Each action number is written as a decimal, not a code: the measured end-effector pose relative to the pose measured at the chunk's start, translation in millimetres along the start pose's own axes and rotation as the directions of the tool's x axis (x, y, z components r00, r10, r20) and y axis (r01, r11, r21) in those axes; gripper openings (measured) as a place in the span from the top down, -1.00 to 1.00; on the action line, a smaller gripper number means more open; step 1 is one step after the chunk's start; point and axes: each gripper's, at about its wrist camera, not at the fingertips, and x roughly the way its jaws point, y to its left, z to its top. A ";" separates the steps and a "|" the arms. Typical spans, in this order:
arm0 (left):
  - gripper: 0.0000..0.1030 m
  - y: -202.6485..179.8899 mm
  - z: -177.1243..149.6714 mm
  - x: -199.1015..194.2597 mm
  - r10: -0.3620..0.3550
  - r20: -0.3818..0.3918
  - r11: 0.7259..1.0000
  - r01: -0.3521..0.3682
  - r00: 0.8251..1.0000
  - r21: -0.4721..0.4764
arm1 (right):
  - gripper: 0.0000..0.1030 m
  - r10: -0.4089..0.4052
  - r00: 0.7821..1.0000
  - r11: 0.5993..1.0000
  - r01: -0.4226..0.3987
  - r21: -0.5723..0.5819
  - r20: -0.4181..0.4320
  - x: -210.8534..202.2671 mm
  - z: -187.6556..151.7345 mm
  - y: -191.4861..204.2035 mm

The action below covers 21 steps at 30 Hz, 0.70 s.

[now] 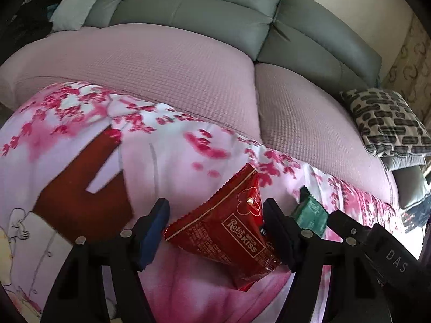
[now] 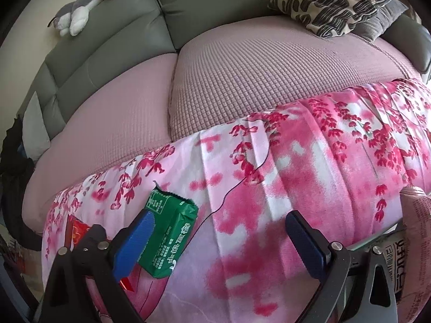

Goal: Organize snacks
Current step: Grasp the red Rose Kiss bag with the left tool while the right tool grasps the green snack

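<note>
the red packet [image 1: 231, 223] lies on the flowered cloth [image 1: 150, 161] draped over the sofa [image 1: 161, 62] front, between the fingers of the left tool [image 1: 215, 228]. the jaws stand partly closed around it; the right pad looks to touch the packet's edge, the left pad stands just apart, so it is framed, not yet gripped. it looks light, thin and crinkly, a slick foil sachet that would bend and slip; taking it across the flat middle, clear of the serrated seams, seems the safest hold. the green packet [image 2: 169, 231] lies just beside it, plumper and block-like, likely firmer to pinch across its short sides. the right tool [image 2: 218, 239] hangs wide and empty over the cloth, its left pad partly covering the green packet. the left view reads the red packet's label and shows only a corner of the green one; the right view shows the green one whole, a sliver of red [image 2: 78, 231], and a plush toy [image 2: 86, 2] on the sofa back.
</note>
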 end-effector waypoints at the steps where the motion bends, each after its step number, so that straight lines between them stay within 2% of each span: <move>1: -0.42 2.9 0.8 -1.2 0.008 0.003 1.000 -0.008 1.000 -0.005 | -0.93 0.002 1.000 1.000 -0.002 -0.004 -0.001 0.4 -0.5 1.3; 4: -0.41 13.8 1.7 -7.9 0.048 0.018 0.999 -0.047 0.999 -0.023 | -0.93 0.008 1.000 1.000 -0.008 -0.021 -0.006 2.2 -2.4 6.8; 6: -0.41 22.2 2.7 -11.1 0.100 0.027 0.995 -0.100 0.995 -0.027 | -0.93 0.011 1.000 0.999 -0.012 -0.030 -0.007 2.4 -3.0 9.2; 10: -0.41 36.3 3.8 -15.7 0.105 0.030 0.992 -0.103 0.994 -0.067 | -0.93 0.024 1.000 0.998 -0.025 -0.063 -0.013 4.8 -6.0 19.7; 21: -0.42 36.4 2.0 -13.6 0.101 0.022 0.992 -0.099 0.995 -0.074 | -0.93 0.013 0.999 0.991 -0.017 -0.135 -0.034 14.2 -15.7 36.2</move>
